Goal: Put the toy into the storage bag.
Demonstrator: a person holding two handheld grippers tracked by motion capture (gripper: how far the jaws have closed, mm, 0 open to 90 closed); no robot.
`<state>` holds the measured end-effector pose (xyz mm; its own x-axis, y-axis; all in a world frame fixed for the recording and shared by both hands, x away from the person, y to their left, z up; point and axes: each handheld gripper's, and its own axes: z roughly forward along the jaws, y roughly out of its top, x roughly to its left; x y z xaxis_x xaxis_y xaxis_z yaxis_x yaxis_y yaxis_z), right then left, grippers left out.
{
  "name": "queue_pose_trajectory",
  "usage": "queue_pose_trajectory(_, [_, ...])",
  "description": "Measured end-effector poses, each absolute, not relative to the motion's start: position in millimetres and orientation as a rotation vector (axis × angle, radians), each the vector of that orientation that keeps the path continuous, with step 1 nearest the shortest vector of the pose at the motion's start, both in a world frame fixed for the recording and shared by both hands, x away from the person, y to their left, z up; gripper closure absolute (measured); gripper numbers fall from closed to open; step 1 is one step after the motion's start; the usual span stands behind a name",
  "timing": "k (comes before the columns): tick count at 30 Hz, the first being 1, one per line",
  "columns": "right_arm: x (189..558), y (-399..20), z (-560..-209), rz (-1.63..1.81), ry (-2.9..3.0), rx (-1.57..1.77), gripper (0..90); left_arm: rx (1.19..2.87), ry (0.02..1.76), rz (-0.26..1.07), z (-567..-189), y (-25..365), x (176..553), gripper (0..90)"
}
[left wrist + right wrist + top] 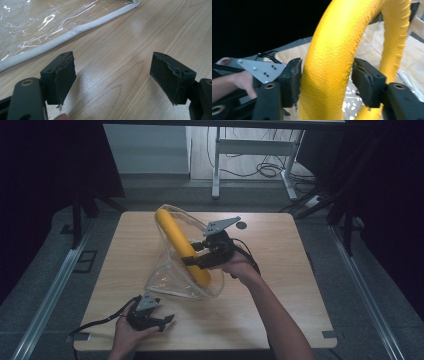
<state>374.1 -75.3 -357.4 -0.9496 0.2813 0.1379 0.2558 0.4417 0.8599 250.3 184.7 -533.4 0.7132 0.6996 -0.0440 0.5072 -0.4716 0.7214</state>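
Note:
A thick yellow ring (182,245) stands tilted on edge inside a clear plastic bag (167,282) with a white trimmed rim (67,36), near the middle of the wooden table (280,270). My right gripper (197,261) reaches in from the right and straddles the ring's lower part. In the right gripper view the ring (329,62) fills the gap between the pads and looks unsqueezed, so my right gripper (325,80) is open around it. My left gripper (165,322) lies low at the table's front left, jaws wide apart. It (113,80) has only bare wood between its jaws, just short of the bag's rim.
A small dark round mark (241,225) sits on the table's far side. Beyond the table stand a white desk frame (217,165) and loose cables (267,170) on the floor. Metal rails (50,290) run along the floor on both sides.

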Motion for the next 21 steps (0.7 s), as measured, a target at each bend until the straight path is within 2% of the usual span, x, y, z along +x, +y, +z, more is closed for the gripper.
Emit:
queue_pose_trajectory(7, [370, -80, -355, 1.572, 2.585, 0.507, 32.2, 2.171, 0.916, 0.328, -534, 184, 250, 20.3])
queue_pose_trajectory(21, [362, -118, -355, 1.625, 2.496, 0.544, 32.9, 2.171, 0.916, 0.327, -535, 184, 250, 20.3])
